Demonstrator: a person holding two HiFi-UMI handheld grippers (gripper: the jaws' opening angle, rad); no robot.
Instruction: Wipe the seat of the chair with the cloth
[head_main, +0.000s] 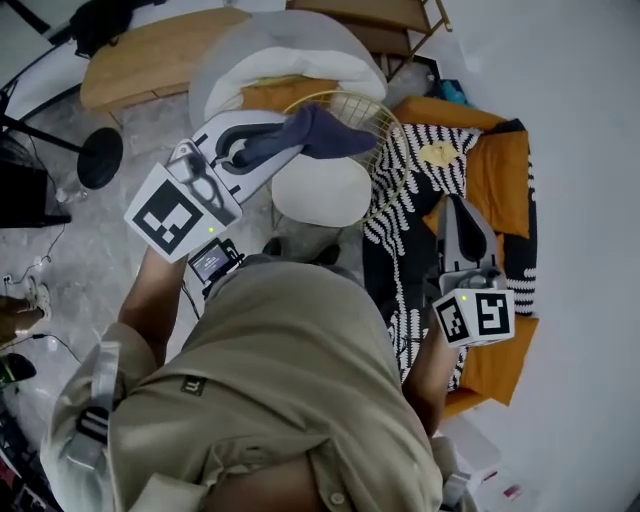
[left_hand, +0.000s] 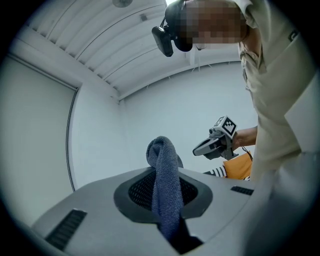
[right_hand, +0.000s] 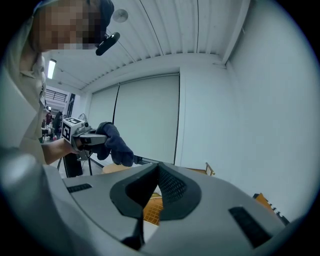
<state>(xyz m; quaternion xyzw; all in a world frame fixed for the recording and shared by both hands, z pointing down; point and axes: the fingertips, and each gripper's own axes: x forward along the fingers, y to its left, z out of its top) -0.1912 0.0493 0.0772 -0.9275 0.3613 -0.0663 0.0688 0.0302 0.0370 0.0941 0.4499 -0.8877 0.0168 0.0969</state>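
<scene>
A dark blue cloth (head_main: 310, 135) hangs bunched from my left gripper (head_main: 262, 142), which is shut on it. Both hover just above and left of the chair's round white seat (head_main: 320, 192), in front of its wire back (head_main: 352, 108). In the left gripper view the cloth (left_hand: 165, 180) stands up between the jaws, which point toward wall and ceiling. My right gripper (head_main: 458, 218) is off to the right over a patterned blanket, jaws together and holding nothing. From the right gripper view I see the left gripper (right_hand: 82, 137) with the cloth (right_hand: 117, 146), and a bit of the chair (right_hand: 151, 210).
A black-and-white patterned blanket (head_main: 405, 200) and orange cushions (head_main: 500, 170) lie right of the chair. Behind it are a white cushion (head_main: 290, 65) and a wooden table (head_main: 150, 55). A black stand base (head_main: 100, 158) and cables sit on the floor at left.
</scene>
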